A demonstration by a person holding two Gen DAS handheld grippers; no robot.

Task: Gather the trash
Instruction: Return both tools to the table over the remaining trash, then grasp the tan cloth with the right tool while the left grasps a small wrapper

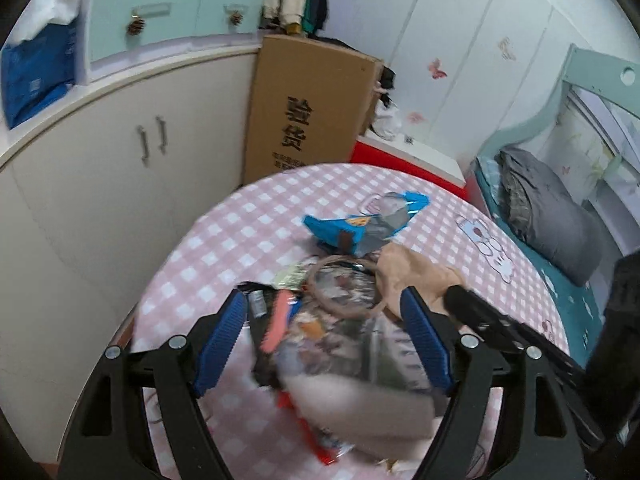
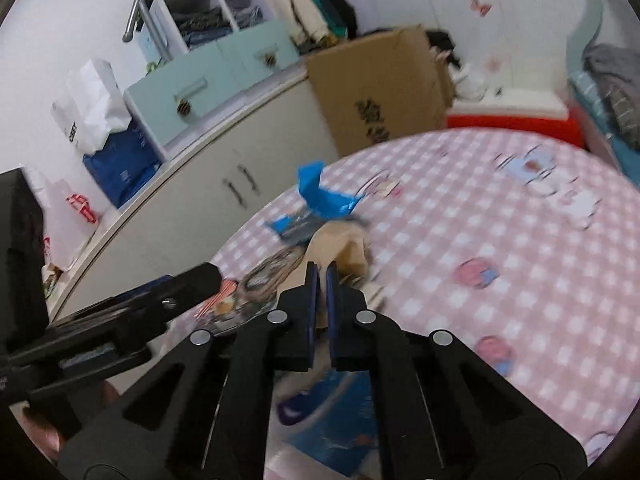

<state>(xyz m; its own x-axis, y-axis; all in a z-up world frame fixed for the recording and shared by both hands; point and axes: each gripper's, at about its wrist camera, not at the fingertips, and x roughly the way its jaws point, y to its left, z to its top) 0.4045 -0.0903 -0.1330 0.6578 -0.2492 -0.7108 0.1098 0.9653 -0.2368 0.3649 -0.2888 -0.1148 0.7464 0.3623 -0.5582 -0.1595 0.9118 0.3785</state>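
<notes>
A heap of trash lies on the pink checked table (image 1: pixel 240 232). It holds a blue snack wrapper (image 1: pixel 352 226), a crumpled beige paper bag (image 1: pixel 416 272) and a clear plastic bag (image 1: pixel 344 320) with red and orange packets. My left gripper (image 1: pixel 323 294) is open, its blue pads either side of the clear bag. My right gripper (image 2: pixel 322 266) is shut, its tips at the edge of the beige paper bag (image 2: pixel 340 246). Whether paper is pinched, I cannot tell. In the left wrist view the right gripper's finger (image 1: pixel 472 312) enters from the right. The blue wrapper (image 2: pixel 320 196) lies beyond.
A tall cardboard box (image 1: pixel 312 108) stands behind the table beside a cream cabinet (image 1: pixel 120 184). A red box (image 1: pixel 400 160) sits at the back. A bed with a grey pillow (image 1: pixel 560 224) borders the right side. A blurred blue packet (image 2: pixel 328 412) lies under my right gripper.
</notes>
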